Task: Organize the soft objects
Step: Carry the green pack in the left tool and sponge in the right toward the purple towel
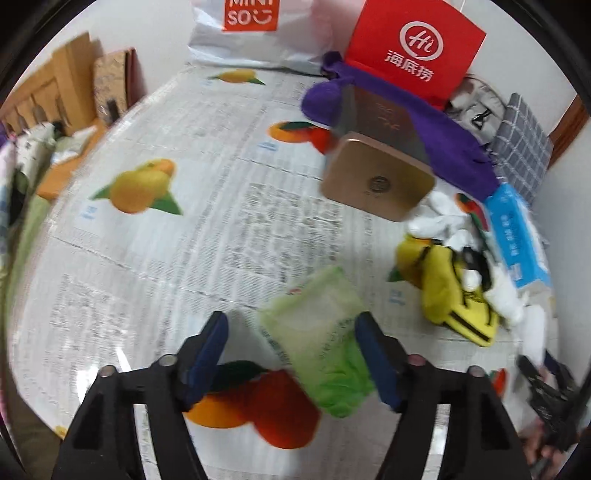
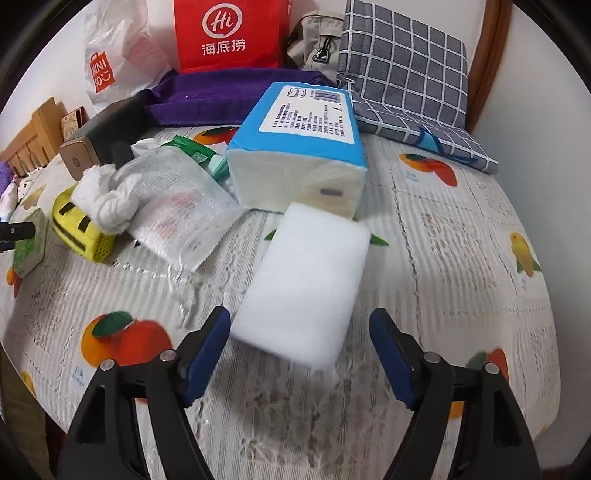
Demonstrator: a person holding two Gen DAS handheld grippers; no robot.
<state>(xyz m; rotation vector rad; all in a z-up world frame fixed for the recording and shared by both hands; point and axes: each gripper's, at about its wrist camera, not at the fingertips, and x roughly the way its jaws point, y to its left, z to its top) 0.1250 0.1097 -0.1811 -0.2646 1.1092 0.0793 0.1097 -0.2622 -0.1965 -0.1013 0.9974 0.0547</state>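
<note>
In the left wrist view my left gripper (image 1: 291,350) is open, its jaws set wide around a green tissue pack (image 1: 319,339) that lies on the tablecloth against the right finger. In the right wrist view my right gripper (image 2: 299,349) is open, its jaws on either side of the near end of a white foam block (image 2: 306,284). Behind it lies a blue tissue pack (image 2: 299,147). A yellow pouch (image 2: 79,229), a white knotted cloth (image 2: 110,199) and a clear mesh bag (image 2: 177,206) lie to the left. The yellow pouch also shows in the left wrist view (image 1: 450,291).
A gold-lidded box (image 1: 376,181) lies on a purple towel (image 1: 454,147). A red paper bag (image 2: 229,33), a white shopping bag (image 2: 114,62) and a grey checked cushion (image 2: 406,74) stand at the back. A wooden headboard (image 1: 48,92) is at the left.
</note>
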